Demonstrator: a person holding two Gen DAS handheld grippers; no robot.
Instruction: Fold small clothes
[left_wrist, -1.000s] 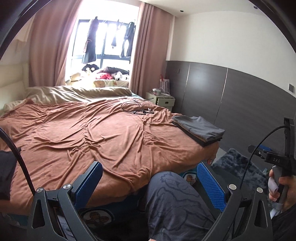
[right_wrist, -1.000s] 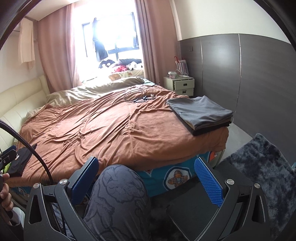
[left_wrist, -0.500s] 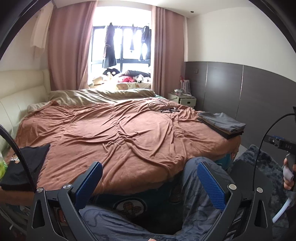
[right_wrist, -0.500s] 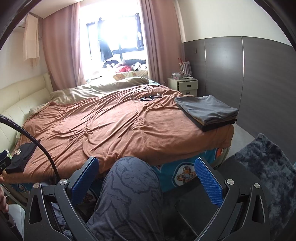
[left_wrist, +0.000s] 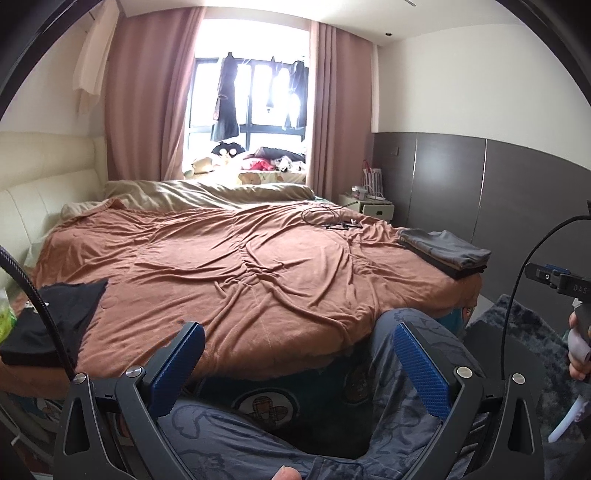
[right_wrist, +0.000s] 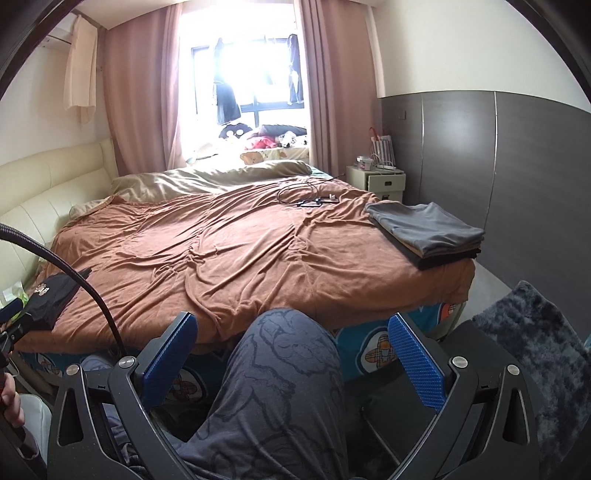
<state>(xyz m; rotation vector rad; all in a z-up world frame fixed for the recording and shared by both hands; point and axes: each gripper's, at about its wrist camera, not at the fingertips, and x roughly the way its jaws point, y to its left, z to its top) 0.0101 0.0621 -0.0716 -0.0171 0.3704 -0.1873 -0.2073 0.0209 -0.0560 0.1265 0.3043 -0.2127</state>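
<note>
- left gripper (left_wrist: 295, 363): jaws spread wide, gripping nothing, touching nothing; a patterned trouser leg (left_wrist: 406, 332) sits between them.
- right gripper (right_wrist: 290, 360): also wide apart and empty, above a knee (right_wrist: 291, 354).
- black garment (left_wrist: 55, 317): ahead-left on the brown blanket (left_wrist: 240, 277).
- folded stack (right_wrist: 428, 232): ahead-right, at the bed's corner.

Left gripper (left_wrist: 295, 363) wide open, nothing between the fingers (left_wrist: 417, 363). Right gripper (right_wrist: 291, 356) same, a knee (right_wrist: 291, 354) between its fingers.
</note>
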